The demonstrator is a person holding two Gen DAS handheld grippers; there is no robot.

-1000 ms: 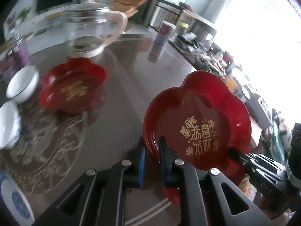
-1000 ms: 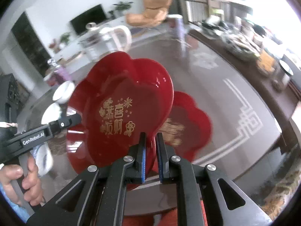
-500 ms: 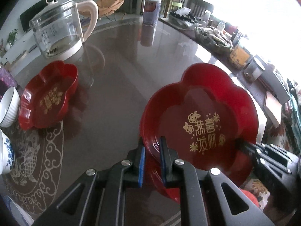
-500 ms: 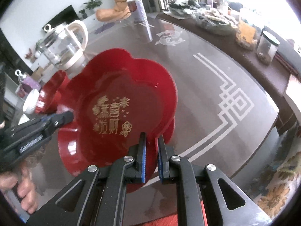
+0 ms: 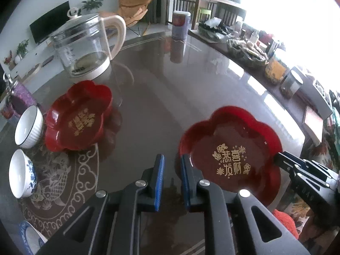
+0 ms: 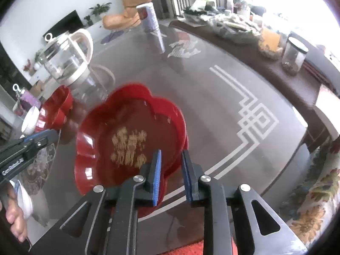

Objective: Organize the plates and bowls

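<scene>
A second ago the red flower-shaped plate (image 5: pixel 231 155) was pinched at its rim by both grippers; now it is let go. The jaws of the left gripper (image 5: pixel 171 180) are opening, and nothing is seen between them: the plate's near-left edge lies just to the right of the right-hand pad, apparently clear of it. The jaws of the right gripper (image 6: pixel 170 175) are opening too, and the plate's near rim still sits in the gap between them, though the pads are no longer pressed on it (the plate is smeared with blur in this view, so it may still be settling).

The plate is now seen lying on the glass table (image 5: pixel 161 97), just ahead and to the right of the left gripper and just ahead and to the left of the right one. A darker red edge showing under its near side suggests that a second plate is stacked beneath, but this cannot be told for certain.

Far ahead and to the left of the left gripper, another red plate (image 5: pixel 79 115) stands loose beside the glass kettle (image 5: pixel 85 46), with two white bowls (image 5: pixel 26 127) beyond its left side. One placement is judged finished; those pieces are yet to be gathered.
</scene>
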